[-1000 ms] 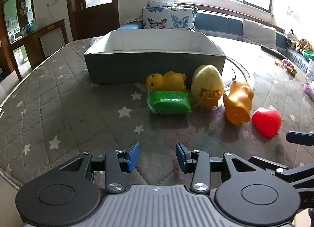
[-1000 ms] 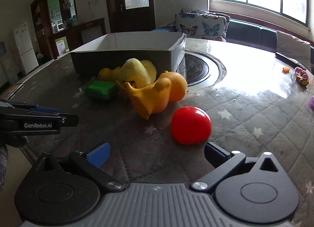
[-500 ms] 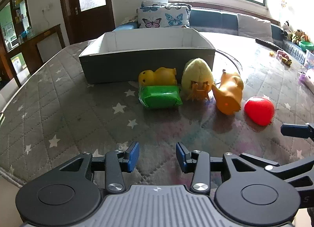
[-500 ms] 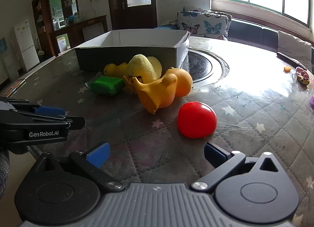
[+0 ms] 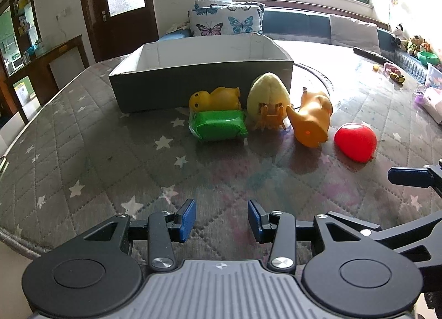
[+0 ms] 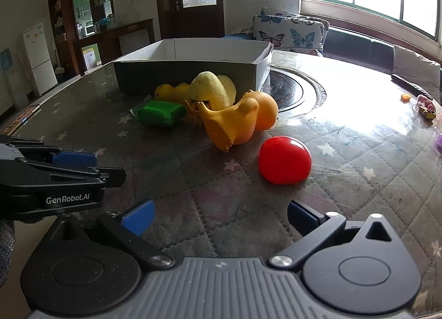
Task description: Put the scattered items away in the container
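Note:
A grey open box (image 5: 199, 81) (image 6: 190, 73) stands on the quilted table. In front of it lie a yellow duck (image 5: 215, 98), a green packet (image 5: 218, 125) (image 6: 161, 112), a pale yellow plush chick (image 5: 268, 96) (image 6: 212, 88), an orange rubber toy (image 5: 313, 119) (image 6: 234, 123) and a red ball-like toy (image 5: 355, 141) (image 6: 284, 160). My left gripper (image 5: 221, 219) is open and empty, near the table's front edge, well short of the green packet. My right gripper (image 6: 218, 217) is wide open and empty, just short of the red toy.
The table's front-left edge (image 5: 16, 236) is close under the left gripper. A round dark inset (image 6: 292, 92) lies right of the box. Small toys (image 5: 395, 74) and a remote (image 5: 370, 54) lie at the far right. A sofa with butterfly cushions (image 5: 226, 21) stands behind.
Both grippers have drawn back and risen a little from the toys, which now appear farther away. The toys and box have not moved. Both grippers stay open.

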### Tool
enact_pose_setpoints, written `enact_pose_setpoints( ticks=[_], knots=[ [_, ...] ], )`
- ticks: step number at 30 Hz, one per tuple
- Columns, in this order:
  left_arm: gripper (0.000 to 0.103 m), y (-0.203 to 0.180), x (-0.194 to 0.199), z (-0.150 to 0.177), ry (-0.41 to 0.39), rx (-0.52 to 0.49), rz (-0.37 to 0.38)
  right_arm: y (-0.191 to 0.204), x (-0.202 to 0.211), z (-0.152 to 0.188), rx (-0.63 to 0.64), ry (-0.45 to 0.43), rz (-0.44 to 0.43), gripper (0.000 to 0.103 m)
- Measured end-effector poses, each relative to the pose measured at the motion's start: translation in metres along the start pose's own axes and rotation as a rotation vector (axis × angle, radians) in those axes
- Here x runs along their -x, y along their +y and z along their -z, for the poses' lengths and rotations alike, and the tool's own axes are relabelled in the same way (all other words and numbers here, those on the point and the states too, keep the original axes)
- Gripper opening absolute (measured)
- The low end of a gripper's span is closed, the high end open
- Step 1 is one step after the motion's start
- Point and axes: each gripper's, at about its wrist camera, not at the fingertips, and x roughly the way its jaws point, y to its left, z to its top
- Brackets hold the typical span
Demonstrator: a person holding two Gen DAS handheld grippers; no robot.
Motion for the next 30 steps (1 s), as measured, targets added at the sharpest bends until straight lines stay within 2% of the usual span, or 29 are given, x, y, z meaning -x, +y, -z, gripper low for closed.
enact_pose_setpoints(
  ticks=[30],
  knots=[
    [0.044, -0.0060, -0.0002, -0.0014, 0.020, -0.020, 0.008, 0.0021, -0.0016, 0.0024, 0.025, 0.036, 0.029, 0.103]
  ],
)
